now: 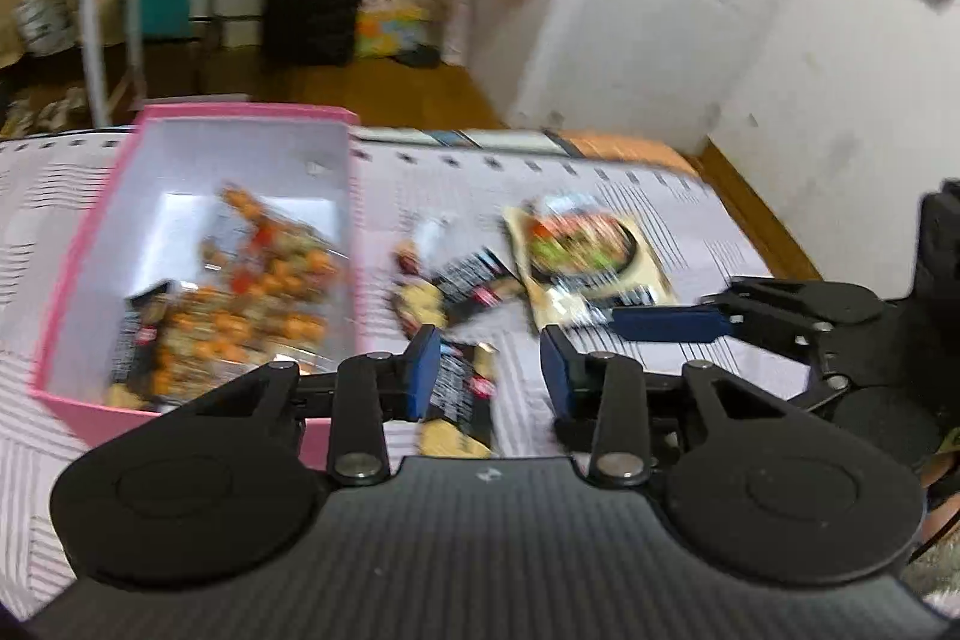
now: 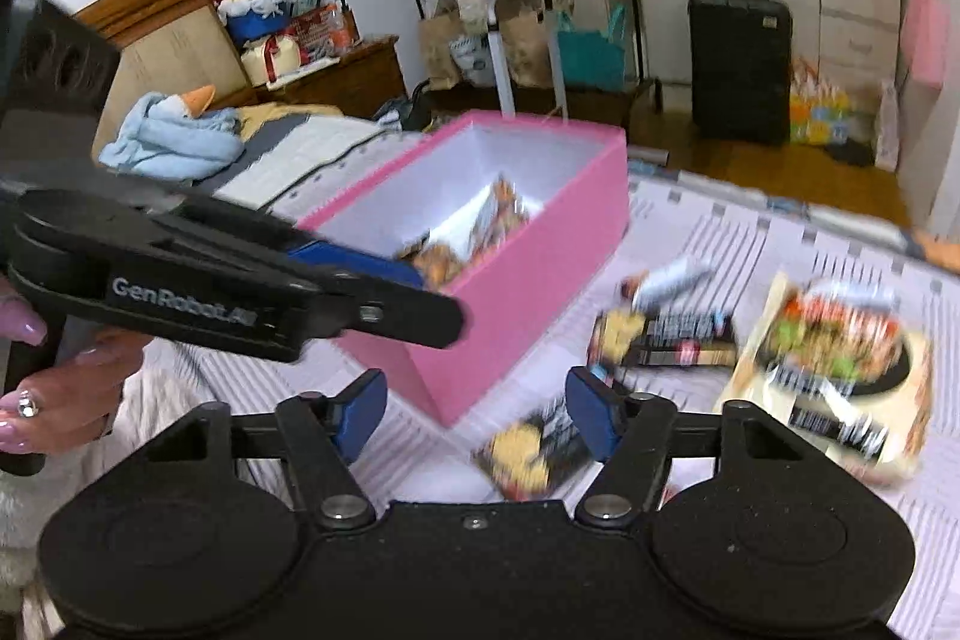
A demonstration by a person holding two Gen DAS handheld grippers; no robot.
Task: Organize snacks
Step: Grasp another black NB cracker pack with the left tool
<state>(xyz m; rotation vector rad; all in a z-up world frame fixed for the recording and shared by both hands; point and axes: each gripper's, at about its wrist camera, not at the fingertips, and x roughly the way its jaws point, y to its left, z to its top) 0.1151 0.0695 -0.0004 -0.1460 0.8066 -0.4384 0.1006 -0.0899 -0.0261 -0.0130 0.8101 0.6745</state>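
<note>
Snack packets (image 1: 240,304) are lying inside the pink box (image 1: 90,244) on the striped bed cover (image 1: 690,220), while a dark packet (image 1: 462,382) is sitting under the left gripper (image 1: 489,370), whose fingers are standing apart and holding nothing. From the right side, the right gripper (image 2: 477,415) is hanging with fingers apart above a small packet (image 2: 528,454), a big flat pack (image 2: 840,370) is lying to its right, and the box (image 2: 528,280) is standing just behind.

Snack packets (image 1: 456,280) right of box (image 1: 84,244)
</note>
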